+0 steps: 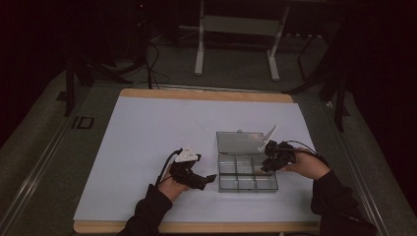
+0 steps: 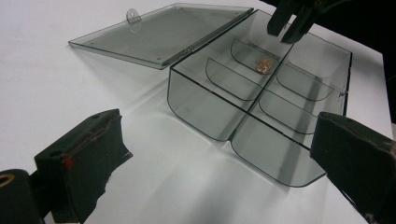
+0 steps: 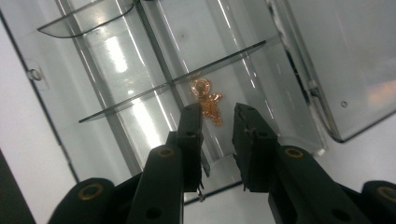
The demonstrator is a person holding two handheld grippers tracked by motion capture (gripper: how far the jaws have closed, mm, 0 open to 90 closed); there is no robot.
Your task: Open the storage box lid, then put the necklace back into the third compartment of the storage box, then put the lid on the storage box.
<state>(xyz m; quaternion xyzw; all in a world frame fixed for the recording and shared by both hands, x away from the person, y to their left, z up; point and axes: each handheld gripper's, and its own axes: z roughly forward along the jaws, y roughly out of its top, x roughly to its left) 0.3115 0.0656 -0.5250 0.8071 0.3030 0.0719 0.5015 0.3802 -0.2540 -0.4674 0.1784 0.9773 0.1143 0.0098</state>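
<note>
A clear smoky plastic compartment box (image 1: 219, 183) (image 2: 201, 109) (image 3: 140, 84) lies on the white sheet with its lid (image 1: 240, 141) (image 2: 159, 32) folded flat open behind it. A small coppery chain trinket (image 2: 263, 65) (image 3: 208, 100) rests on the floor of one compartment on the lid side. My right gripper (image 1: 268, 164) (image 2: 287, 25) (image 3: 217, 121) hovers over that compartment, jaws a narrow gap apart and empty, tips just short of the trinket. My left gripper (image 1: 209, 179) (image 2: 219, 163) stands wide open beside the box's left wall, holding nothing.
The white sheet (image 1: 147, 147) covers a wood-edged table (image 1: 206, 94), with bare room left of the box. Beyond the table, a white desk frame (image 1: 236, 24) and cables lie on the dark floor. A person's dark sleeves enter from the bottom.
</note>
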